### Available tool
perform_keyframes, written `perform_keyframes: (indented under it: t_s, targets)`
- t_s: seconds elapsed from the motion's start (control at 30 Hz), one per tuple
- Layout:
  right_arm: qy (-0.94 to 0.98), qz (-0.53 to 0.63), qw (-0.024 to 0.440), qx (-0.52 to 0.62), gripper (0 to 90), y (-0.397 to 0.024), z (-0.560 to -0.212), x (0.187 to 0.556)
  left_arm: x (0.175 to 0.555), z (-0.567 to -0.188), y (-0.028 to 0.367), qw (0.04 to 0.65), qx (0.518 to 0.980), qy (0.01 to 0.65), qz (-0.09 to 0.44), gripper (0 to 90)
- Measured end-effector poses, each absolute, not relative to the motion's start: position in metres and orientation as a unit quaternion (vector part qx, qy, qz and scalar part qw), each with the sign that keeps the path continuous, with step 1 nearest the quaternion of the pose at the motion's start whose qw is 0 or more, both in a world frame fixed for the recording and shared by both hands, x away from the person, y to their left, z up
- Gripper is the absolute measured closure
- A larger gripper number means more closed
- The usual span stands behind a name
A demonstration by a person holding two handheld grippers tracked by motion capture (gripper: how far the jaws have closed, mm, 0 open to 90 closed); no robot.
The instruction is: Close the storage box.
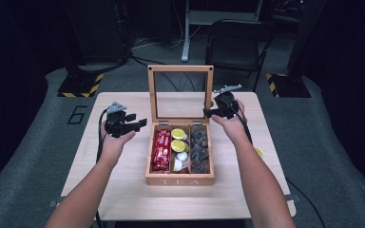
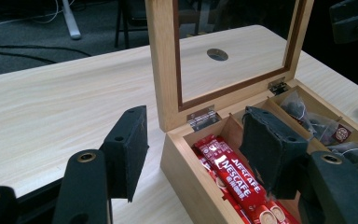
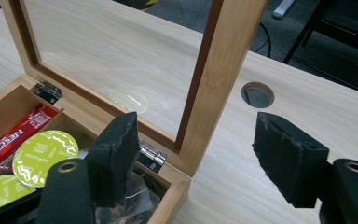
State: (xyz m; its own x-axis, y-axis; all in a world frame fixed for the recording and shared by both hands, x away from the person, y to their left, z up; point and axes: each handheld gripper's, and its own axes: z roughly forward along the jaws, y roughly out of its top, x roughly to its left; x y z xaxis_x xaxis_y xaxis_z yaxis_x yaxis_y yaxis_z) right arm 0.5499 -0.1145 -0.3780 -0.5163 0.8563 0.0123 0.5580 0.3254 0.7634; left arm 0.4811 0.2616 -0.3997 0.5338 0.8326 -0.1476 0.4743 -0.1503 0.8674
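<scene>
A wooden tea box (image 1: 179, 181) stands mid-table with its glass lid (image 1: 180, 69) upright. It holds red Nescafe sachets (image 1: 161, 149) on the left, yellow and white capsules (image 1: 178, 142) in the middle and dark tea bags (image 1: 199, 149) on the right. My left gripper (image 1: 137, 119) hovers open by the box's rear left corner. In the left gripper view its jaws (image 2: 198, 149) straddle that corner without touching, one pad over the sachets (image 2: 233, 175). My right gripper (image 1: 210, 110) is open at the lid's right edge. Its jaws (image 3: 203, 161) stand either side of the lid frame (image 3: 223, 60), apart from it.
The light wooden table (image 1: 123, 190) has a round cable hole (image 3: 258, 94) behind the box. A small yellow object (image 1: 258, 152) lies near the right edge. A dark chair (image 1: 237, 35) and hazard-striped stand bases (image 1: 81, 85) are on the floor beyond.
</scene>
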Motion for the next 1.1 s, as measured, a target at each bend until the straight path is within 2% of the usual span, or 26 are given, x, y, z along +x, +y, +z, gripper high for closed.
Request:
perform_keyframes:
  t_s: [1.1]
  targets:
    - [0.787, 0.379, 0.198, 0.445, 30.3, -0.108, -0.388, 0.569, 0.477, -0.404, 0.269, 0.47, 0.733, 0.453, 0.19, 41.1]
